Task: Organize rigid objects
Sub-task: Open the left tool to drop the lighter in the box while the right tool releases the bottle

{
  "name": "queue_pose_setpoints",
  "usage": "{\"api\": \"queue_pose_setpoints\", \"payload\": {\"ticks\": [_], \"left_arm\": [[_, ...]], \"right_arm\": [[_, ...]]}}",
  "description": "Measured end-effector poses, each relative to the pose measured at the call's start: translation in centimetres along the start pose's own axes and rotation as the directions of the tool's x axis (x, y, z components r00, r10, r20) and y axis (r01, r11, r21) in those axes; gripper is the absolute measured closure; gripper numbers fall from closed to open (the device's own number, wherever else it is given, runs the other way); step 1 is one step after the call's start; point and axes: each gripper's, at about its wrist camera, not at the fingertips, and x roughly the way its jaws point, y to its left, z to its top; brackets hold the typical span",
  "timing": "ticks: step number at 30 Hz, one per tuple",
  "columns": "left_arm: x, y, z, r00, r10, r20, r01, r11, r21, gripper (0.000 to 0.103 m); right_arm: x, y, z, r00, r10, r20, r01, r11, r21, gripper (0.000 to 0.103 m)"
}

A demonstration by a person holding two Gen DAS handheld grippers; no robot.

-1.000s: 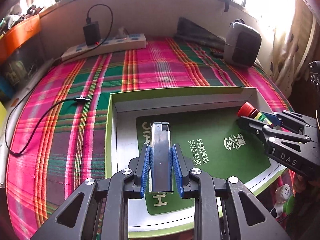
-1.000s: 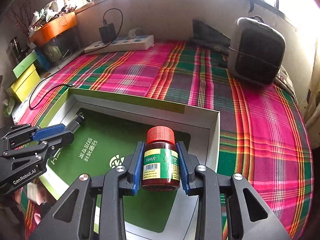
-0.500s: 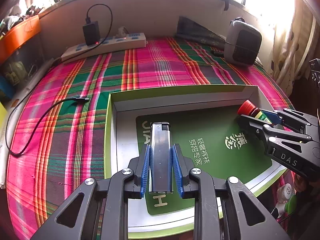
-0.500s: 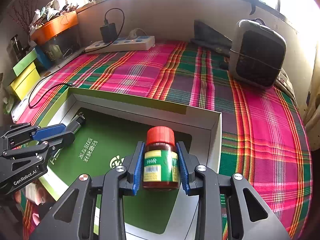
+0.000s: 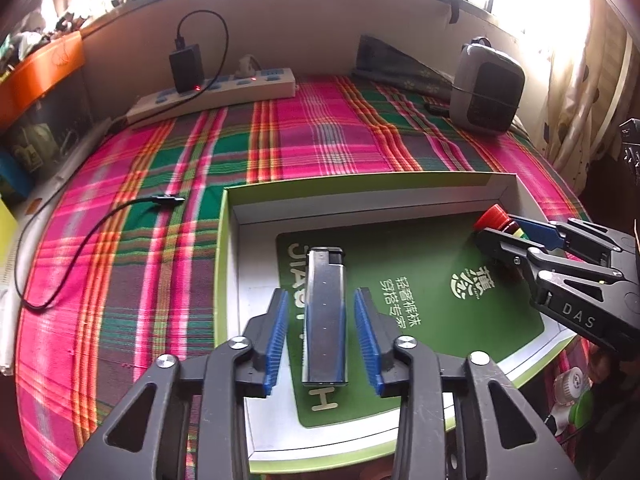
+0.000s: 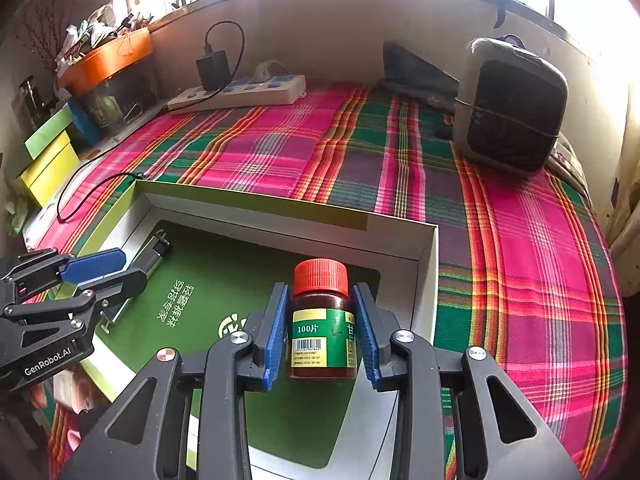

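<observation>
Two handheld grippers work over a shallow white cardboard box with a lime-green rim (image 5: pixel 400 179) and a dark green printed insert, which sits on a pink-and-green plaid cloth (image 5: pixel 160 184) covering the worktop. The left gripper (image 5: pixel 322 334) has its jaws spread, a clear gap on each side of a slim silver rectangular lighter with a black top (image 5: pixel 325 312) that lies flat on the insert at the box's left side. The right gripper (image 6: pixel 322 330) frames a small brown glass pill bottle with a red ribbed cap and green-and-yellow label (image 6: pixel 323 326), standing upright near the box's right wall; its blue pads sit just beside the glass, and whether they are touching it cannot be told for sure.

The risk lies in the withdrawal: a pad dragging on the bottle as the gripper pulls back would likely tip it, since it is tall and round and could roll on the smooth insert. The lighter, lying flat, should stay put unless a jaw clips its end.

The count: two grippers, one lighter, one bottle, one box. Beyond it stand one white power strip (image 5: pixel 216 92) carrying a black charger and one grey rounded heater (image 6: pixel 512 106).
</observation>
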Motion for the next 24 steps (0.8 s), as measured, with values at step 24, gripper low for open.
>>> {"api": "queue_pose_setpoints", "payload": {"ticks": [24], "left_arm": [[-4.1,0.5,-0.9,0.998,-0.015,0.058,0.016,1.000,-0.027,0.065]], "right_arm": [[-3.2,0.1,-1.3,0.999,-0.006,0.046,0.004,0.999,0.036,0.062]]}}
